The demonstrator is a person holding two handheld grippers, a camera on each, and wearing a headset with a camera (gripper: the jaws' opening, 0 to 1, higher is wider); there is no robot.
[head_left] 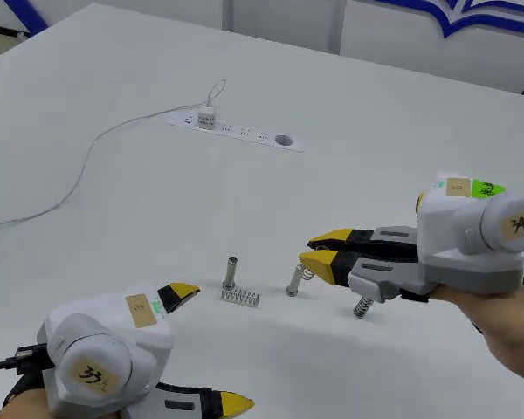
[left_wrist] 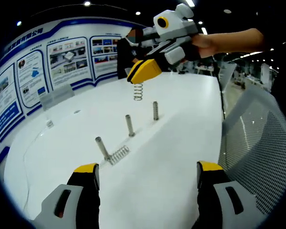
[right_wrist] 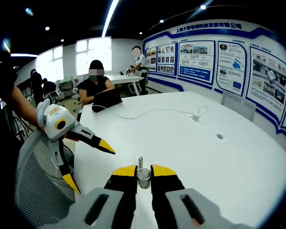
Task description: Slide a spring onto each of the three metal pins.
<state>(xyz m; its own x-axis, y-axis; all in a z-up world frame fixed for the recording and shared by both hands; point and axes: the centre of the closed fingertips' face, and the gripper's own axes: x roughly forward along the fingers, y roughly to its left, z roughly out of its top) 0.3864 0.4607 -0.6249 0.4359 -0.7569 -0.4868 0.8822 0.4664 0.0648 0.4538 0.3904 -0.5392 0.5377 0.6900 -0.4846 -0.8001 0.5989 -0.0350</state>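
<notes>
Steel spring point(right_wrist: 143, 179) pinched in right gripper point(right_wrist: 144, 171), bottom centre of right gripper view, just before a pin point(right_wrist: 140, 162). Left gripper point(head_left: 211, 347) released, lower left in head view; 2nd spring point(head_left: 240, 297) lying mid-frame.

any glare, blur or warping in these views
Head view: soft even light, hardly any shadow by the pins, no glare on the table. Left gripper view: the fisheye bows the table edge. Right gripper view: the windows are blown out, while the spring between the jaws is sharp.
</notes>
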